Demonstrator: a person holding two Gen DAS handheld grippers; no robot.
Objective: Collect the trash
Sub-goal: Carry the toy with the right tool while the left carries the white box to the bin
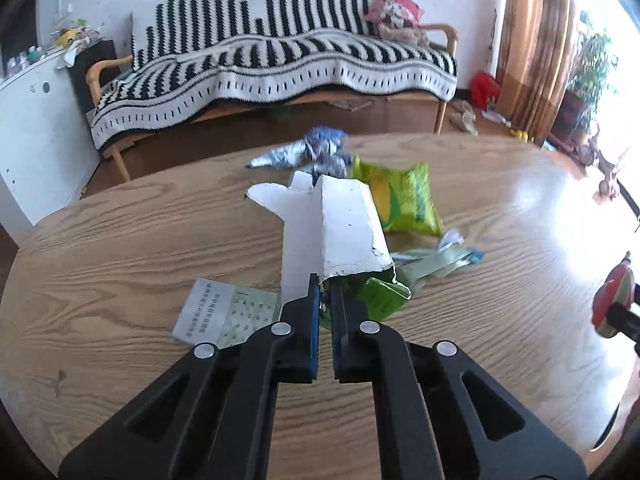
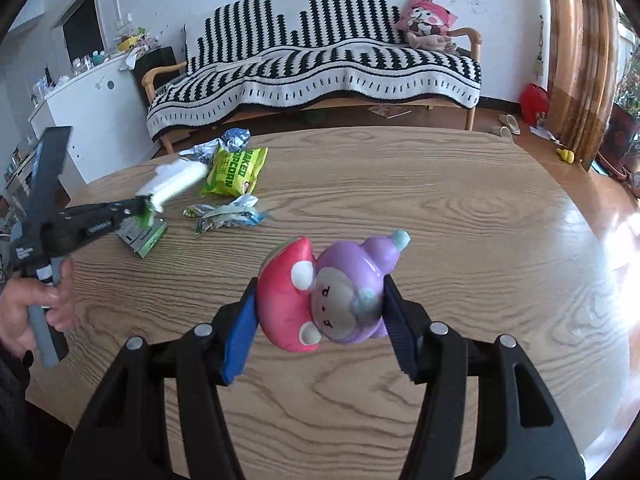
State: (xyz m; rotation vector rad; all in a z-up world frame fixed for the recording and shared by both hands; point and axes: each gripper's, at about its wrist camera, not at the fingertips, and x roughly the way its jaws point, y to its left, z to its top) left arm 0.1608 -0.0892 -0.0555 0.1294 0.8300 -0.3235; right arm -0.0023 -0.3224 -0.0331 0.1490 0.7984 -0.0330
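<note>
Your left gripper [image 1: 325, 280] was clamped tight on the torn edge of a white and green carton [image 1: 340, 228], lifted above the wooden table [image 1: 500, 280]. Your right gripper [image 2: 320, 304] was clamped on a soft toy [image 2: 328, 292], a red mushroom cap joined to a purple figure, held over the table. The other trash lay beyond: 1 green corn snack bag [image 1: 400, 200], 1 crumpled silver wrapper [image 1: 308, 152], 1 flattened foil wrapper [image 2: 228, 214] and 1 printed flat box [image 1: 224, 312] just beside the left fingers.
</note>
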